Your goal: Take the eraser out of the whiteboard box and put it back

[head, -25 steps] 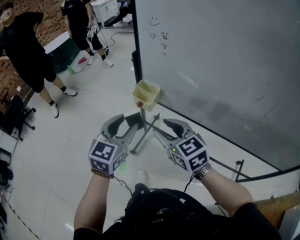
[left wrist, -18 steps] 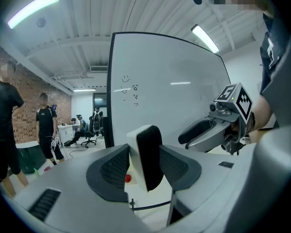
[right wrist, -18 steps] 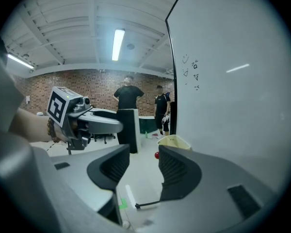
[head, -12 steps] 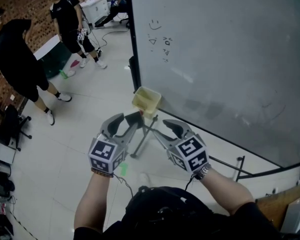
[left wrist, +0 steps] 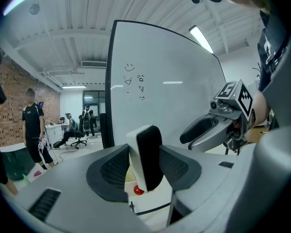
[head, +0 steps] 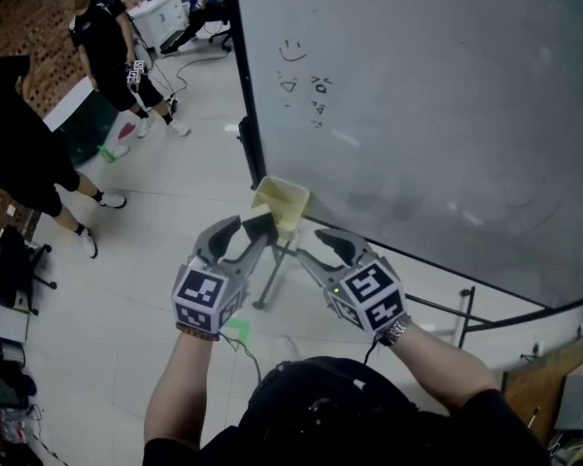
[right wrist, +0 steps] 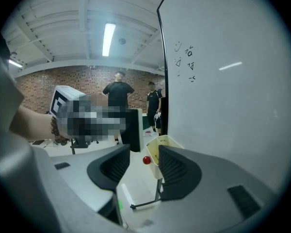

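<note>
The eraser point(left wrist: 146, 155), white-backed with a black felt face, stands upright between the jaws of my left gripper point(left wrist: 144, 168), which is shut on it. In the head view my left gripper point(head: 251, 238) holds the eraser point(head: 262, 229) just below the pale yellow box point(head: 284, 202) fixed at the whiteboard's lower left corner. My right gripper point(head: 316, 251) hovers beside it, open and empty. In the right gripper view my right gripper point(right wrist: 144, 166) has the box point(right wrist: 160, 152), a red ball point(right wrist: 146, 160) and the held eraser point(right wrist: 133, 129) ahead of it.
The whiteboard point(head: 447, 115) rises at the right on a metal stand point(head: 270, 278), with small scribbles near its top left. Two people point(head: 24, 153) stand on the tiled floor at the left. A wooden board point(head: 542, 384) leans at the bottom right.
Both grippers have drawn nearer to the box and the whiteboard, the eraser still in the left one. The people have slid leftward in the head view.
</note>
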`<state>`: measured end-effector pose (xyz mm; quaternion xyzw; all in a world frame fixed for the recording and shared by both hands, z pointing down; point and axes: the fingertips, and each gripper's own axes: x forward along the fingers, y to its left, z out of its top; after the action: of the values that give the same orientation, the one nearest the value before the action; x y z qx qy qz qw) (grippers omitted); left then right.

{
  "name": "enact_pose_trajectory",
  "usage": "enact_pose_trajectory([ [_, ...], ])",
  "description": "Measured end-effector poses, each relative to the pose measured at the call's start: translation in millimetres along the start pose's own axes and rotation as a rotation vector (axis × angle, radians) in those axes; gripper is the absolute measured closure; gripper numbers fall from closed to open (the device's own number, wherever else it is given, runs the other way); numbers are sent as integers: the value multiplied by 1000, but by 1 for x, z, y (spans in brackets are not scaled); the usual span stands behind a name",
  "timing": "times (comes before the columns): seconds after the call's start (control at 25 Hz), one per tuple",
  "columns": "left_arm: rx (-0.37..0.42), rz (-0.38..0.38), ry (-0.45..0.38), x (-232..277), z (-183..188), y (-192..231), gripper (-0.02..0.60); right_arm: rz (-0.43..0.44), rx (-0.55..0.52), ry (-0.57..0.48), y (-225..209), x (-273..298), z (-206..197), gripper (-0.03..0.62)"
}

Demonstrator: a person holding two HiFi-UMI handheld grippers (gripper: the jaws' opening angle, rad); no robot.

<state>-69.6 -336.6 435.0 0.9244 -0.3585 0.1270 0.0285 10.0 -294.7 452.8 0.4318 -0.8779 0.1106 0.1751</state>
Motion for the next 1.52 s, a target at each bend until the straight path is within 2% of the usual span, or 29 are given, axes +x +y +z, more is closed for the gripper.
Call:
enact_pose_trajectory([
  [0.36, 67, -86, 17, 38, -6, 19, 391, -73, 52, 20, -23, 17, -7, 382],
  [0.88, 288, -238, 66, 90, -32, 25, 391, -170, 144, 75, -51, 37, -32, 382],
  [1.08, 290, -285, 67, 99, -41, 26, 391, -189, 157, 92, -57, 43, -36, 382],
  [1.24, 262, -311, 64, 102, -47, 28, 390, -191, 158, 100, -60, 49, -37, 382],
  [1.52, 209, -312, 85, 100, -55, 33, 377, -174, 144, 101, -57, 60, -31, 381],
])
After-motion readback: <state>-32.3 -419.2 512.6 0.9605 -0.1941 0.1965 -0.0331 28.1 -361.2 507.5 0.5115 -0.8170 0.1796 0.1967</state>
